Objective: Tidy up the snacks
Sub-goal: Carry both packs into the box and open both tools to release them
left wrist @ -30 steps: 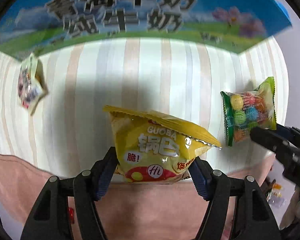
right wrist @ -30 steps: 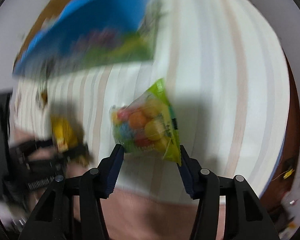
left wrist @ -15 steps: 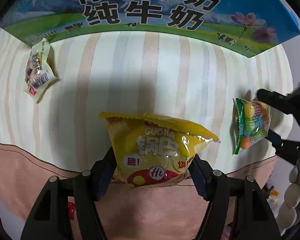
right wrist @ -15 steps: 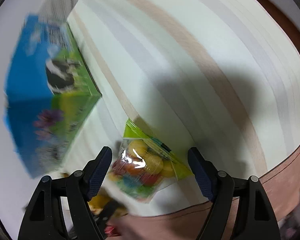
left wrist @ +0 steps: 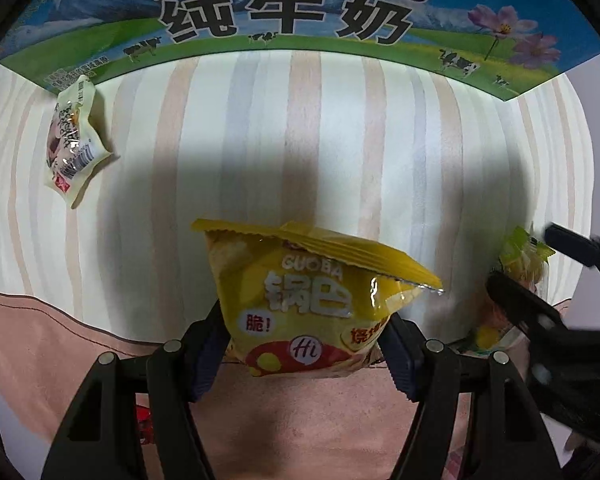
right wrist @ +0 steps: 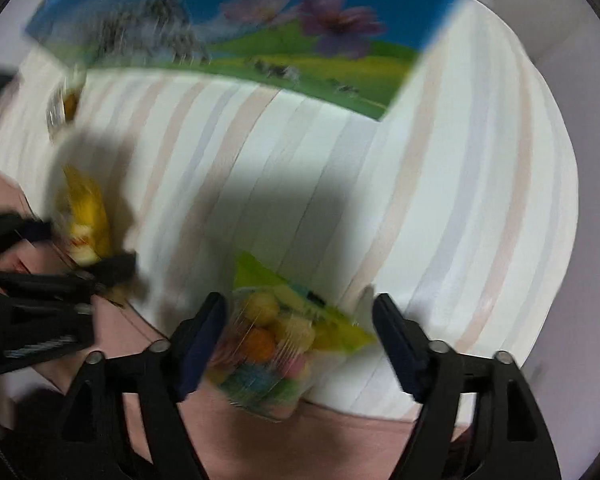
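My left gripper (left wrist: 304, 344) is shut on a yellow Guoba snack bag (left wrist: 308, 300) and holds it above the striped cloth, facing the blue milk carton box (left wrist: 292, 12). My right gripper (right wrist: 300, 344) stands open around a clear green-edged bag of coloured candy balls (right wrist: 272, 344); its left finger touches the bag and the right finger stands apart from it. That candy bag (left wrist: 520, 264) and the right gripper (left wrist: 540, 276) show at the right edge of the left wrist view. The left gripper with the yellow bag (right wrist: 84, 220) shows blurred at the left of the right wrist view.
A small pale snack packet (left wrist: 72, 140) lies on the striped cloth (left wrist: 340, 140) at the left, close to the milk box's front. The box (right wrist: 260, 28) spans the far side. The cloth's pink border (left wrist: 40, 340) runs along the near edge.
My left gripper has carried the yellow bag closer to the milk box. My right gripper has swung around fast and has come close beside the left one, the candy bag between its fingers.
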Motion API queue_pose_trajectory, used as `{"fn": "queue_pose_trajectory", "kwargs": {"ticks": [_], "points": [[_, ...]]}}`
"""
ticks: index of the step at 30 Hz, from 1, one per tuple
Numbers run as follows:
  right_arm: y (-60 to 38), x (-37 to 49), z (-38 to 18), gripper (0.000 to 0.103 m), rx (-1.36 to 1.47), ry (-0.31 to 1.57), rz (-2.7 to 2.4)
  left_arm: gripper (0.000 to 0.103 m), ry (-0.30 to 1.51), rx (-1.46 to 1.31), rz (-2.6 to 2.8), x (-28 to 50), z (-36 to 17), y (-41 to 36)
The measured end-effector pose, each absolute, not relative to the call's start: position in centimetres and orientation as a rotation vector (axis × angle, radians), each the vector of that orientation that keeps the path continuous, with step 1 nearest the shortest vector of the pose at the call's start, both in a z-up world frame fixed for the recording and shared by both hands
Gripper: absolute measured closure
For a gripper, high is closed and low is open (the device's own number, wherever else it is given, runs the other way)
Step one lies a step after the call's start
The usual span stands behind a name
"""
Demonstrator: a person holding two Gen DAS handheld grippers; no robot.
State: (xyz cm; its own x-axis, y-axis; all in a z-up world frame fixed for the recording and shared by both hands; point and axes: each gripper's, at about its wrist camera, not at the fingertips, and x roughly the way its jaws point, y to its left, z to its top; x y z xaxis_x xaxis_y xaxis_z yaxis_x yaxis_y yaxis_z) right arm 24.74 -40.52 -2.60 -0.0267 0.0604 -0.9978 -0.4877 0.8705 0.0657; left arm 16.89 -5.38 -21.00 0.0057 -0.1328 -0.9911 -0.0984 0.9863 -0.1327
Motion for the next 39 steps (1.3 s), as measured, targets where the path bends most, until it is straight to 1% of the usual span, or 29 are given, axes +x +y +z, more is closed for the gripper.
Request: {"fn": "queue_pose_trajectory", "kwargs": {"ticks": [1,4,8,11,14,17,19,21,25,29,31,33,36,39], "points": [[-41.6,24.7,-2.1,0.019,-0.263,1.554,0.437,0.036,1.573,-0.187,-0.025,17.0,-21.3,-5.4],[-44.3,24.5,-1.5,0.019,-0.023,1.568,0.34,0.035,1.585,-0.224,-0.015,17.4,-21.8,-5.3],[-48.2,23.7,-2.3,0.019,0.308,1.607,0.214,0.033,1.586,-0.251,-0.004,17.7,-22.3,-5.1],[-51.6,23.2,-2.9,0.019,0.462,1.625,0.151,0.033,1.589,-0.241,-0.003,17.7,-22.1,-5.1],[-56.1,21.7,-1.8,0.019,0.608,1.568,0.11,0.033,1.594,-0.243,-0.007,17.8,-22.1,-5.2],[-57.9,20.4,-1.0,0.019,0.684,1.541,0.092,0.033,1.598,-0.253,-0.012,18.2,-21.8,-5.0],[-58.3,19.7,-0.6,0.019,0.733,1.573,0.101,0.033,1.602,-0.251,-0.015,18.3,-21.7,-4.8],[-56.9,19.1,-1.7,0.019,0.793,1.615,0.114,0.033,1.606,-0.247,-0.017,18.4,-21.7,-4.7],[-52.8,19.1,-3.7,0.019,0.812,1.634,0.103,0.033,1.605,-0.247,-0.018,18.4,-21.7,-4.7],[-50.5,20.5,-4.8,0.019,0.715,1.61,0.042,0.033,1.609,-0.234,-0.02,18.3,-21.6,-4.9],[-49.5,20.9,-5.1,0.021,0.652,1.612,0.029,0.033,1.614,-0.219,-0.021,18.2,-21.7,-5.2],[-48.2,21.1,-5.3,0.035,0.544,1.613,0.038,0.033,1.615,-0.202,-0.027,18.3,-21.8,-5.5],[-46.9,21.2,-5.1,0.045,0.403,1.607,0.101,0.033,1.614,-0.182,-0.039,18.1,-21.8,-5.7],[-45.6,21.1,-4.6,0.046,0.25,1.608,0.191,0.033,1.605,-0.14,-0.055,17.5,-21.6,-6.2]]}}
